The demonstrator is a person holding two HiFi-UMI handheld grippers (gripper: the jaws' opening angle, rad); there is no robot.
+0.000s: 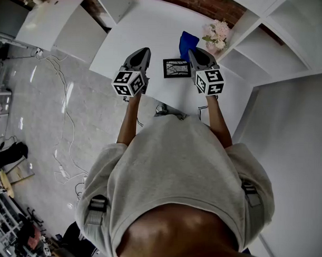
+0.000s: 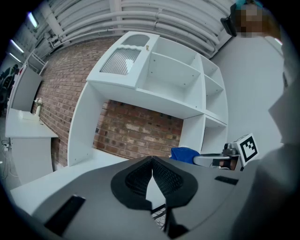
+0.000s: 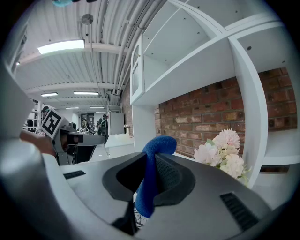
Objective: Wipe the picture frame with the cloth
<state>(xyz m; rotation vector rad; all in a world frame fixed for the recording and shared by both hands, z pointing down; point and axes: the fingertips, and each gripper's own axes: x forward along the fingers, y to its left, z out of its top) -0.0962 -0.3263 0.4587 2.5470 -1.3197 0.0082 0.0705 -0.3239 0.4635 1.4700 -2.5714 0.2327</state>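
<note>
Black picture frame (image 1: 177, 68) on white tabletop (image 1: 148, 30), between both grippers; right gripper (image 1: 198, 52) at its 2 o'clock, clamped on blue cloth (image 1: 186, 43); left gripper (image 1: 141, 52) at its 10 o'clock, jaws together, nothing between; pale flowers (image 1: 217, 35) beyond the cloth

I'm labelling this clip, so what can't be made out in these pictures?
Picture frame: its image is too small in the head view; left claw and right claw hide nearly all of it in their views.
Cloth: the right claw covers its near part in the head view.
</note>
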